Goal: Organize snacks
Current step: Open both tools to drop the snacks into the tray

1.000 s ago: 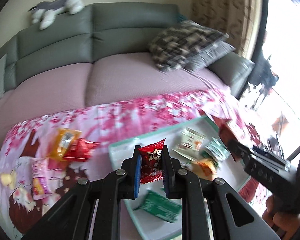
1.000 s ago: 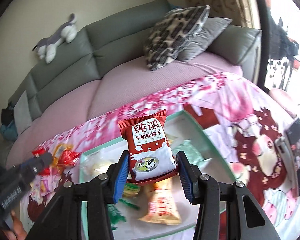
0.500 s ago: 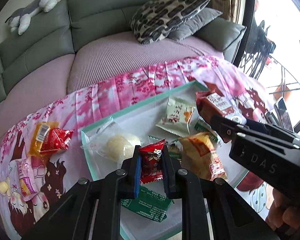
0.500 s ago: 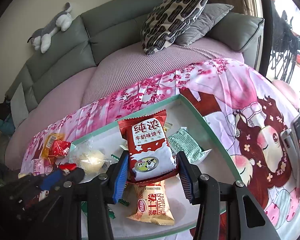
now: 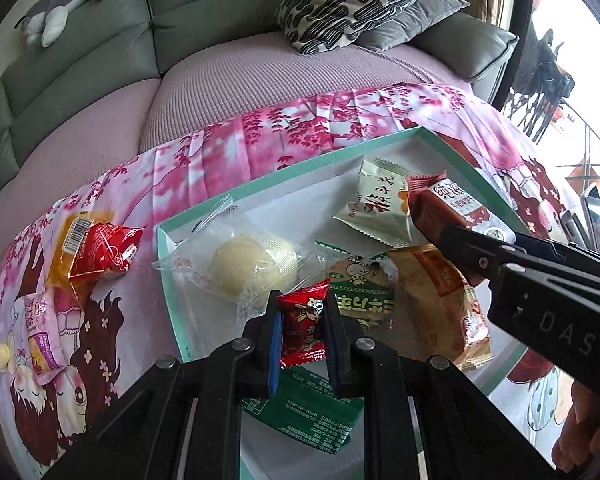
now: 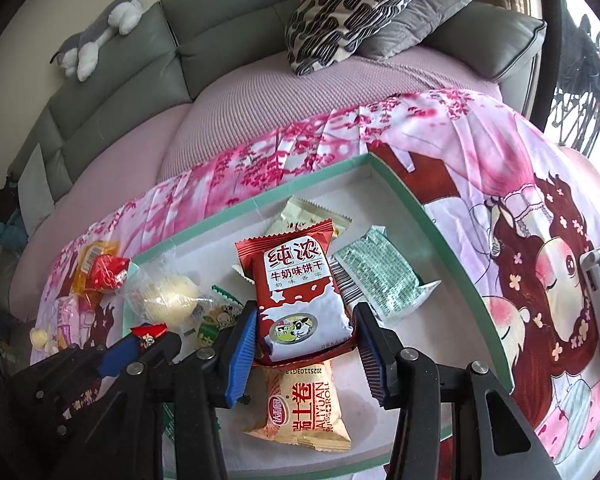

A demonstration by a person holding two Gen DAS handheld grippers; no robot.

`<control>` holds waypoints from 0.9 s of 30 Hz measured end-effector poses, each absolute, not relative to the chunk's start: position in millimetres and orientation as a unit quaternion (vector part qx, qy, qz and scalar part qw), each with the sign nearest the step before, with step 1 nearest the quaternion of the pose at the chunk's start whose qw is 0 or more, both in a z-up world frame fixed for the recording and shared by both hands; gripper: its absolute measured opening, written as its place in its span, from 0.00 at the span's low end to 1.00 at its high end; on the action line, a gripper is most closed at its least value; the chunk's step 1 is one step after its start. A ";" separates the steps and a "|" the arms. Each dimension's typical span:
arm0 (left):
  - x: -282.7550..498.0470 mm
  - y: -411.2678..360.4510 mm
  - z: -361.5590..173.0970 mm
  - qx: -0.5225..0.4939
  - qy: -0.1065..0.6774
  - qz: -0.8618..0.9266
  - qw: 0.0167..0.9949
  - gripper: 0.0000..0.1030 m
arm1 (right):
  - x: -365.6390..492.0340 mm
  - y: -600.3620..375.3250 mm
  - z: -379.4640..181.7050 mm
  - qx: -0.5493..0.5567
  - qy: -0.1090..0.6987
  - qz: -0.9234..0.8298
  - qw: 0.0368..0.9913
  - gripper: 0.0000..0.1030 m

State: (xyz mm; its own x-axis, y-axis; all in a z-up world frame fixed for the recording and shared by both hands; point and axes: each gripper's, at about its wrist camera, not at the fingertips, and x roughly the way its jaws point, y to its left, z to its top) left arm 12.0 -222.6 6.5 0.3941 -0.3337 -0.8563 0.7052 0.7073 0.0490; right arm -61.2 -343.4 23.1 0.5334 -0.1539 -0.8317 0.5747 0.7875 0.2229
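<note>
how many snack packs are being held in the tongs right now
2: a small red packet in the left tongs, and a red-and-white biscuit pack in the right tongs.

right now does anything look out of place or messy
Yes: three snacks lie on the cloth left of the tray, outside it: an orange pack, a red pack on top of it, and a pink pack. Nothing looks spilled or torn.

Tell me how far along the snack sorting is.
Done: several packets already lie in the tray. In hand: the left gripper holds a red candy and the right gripper a milk biscuit pack, both over the tray. Left: three snacks on the cloth beside it.
</note>
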 end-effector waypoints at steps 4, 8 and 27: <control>12.5 -224.1 1.4 0.220 0.450 -0.308 0.809 0.26 | -57.5 -343.3 19.1 0.246 0.439 -0.209 0.838 0.49; 11.5 -223.5 0.4 0.220 0.451 -0.306 0.809 0.40 | -53.9 -343.6 15.6 0.249 0.448 -0.207 0.834 0.49; 15.3 -205.6 23.0 0.170 0.448 -0.287 0.829 0.54 | -58.3 -348.6 22.9 0.254 0.445 -0.210 0.833 0.59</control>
